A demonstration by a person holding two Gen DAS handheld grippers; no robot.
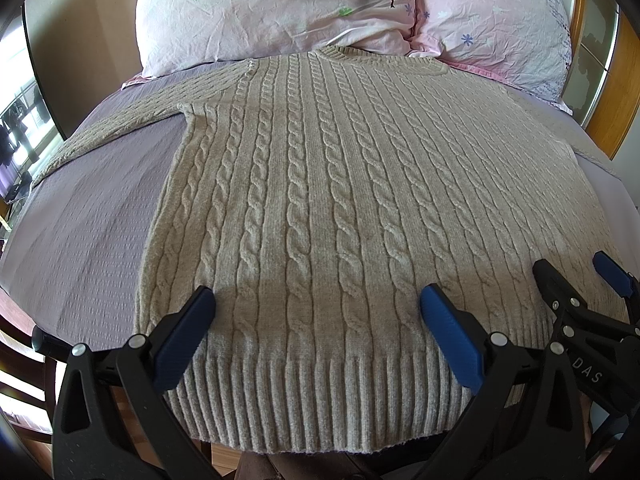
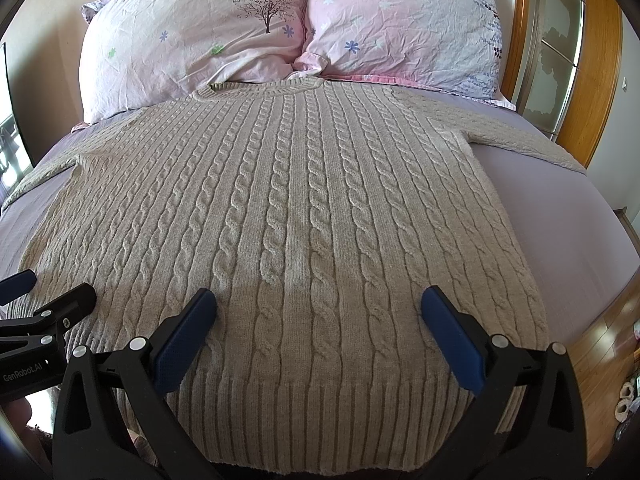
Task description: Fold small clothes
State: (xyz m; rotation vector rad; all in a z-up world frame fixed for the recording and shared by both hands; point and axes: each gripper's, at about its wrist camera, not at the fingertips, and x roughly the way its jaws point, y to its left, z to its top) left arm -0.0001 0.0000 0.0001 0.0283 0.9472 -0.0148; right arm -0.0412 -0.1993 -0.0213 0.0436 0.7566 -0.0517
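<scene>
Nearest, both claws hung over the sweater's ribbed hem (image 1: 312, 392) at the foot of the bed. The left claw (image 1: 318, 308) had its blue pads spread wide with nothing between them, and the right claw (image 2: 319, 312) was spread just as wide and just as empty. They sat side by side, the left toward the hem's left part and the right toward its right part, probably so that each could take one stretch of the hem and lift it evenly. Whether the pads touched the knit could not be told.

Beyond them the sweater (image 2: 288, 208), a beige cable knit, lay flat and face up on the lilac bedsheet (image 1: 88, 208), hem near and collar (image 2: 276, 87) far. That smooth spread suited folding: no wrinkles would be trapped. Its left sleeve (image 1: 108, 132) and right sleeve (image 2: 520, 136) stretched outward to the sides, not yet folded in, so I judged the folding hardly begun.

Farthest off, two flowered pillows (image 2: 192, 40) leaned at the head of the bed, with the collar just reaching their lower edges, leaving little spare room for the garment that way.
</scene>
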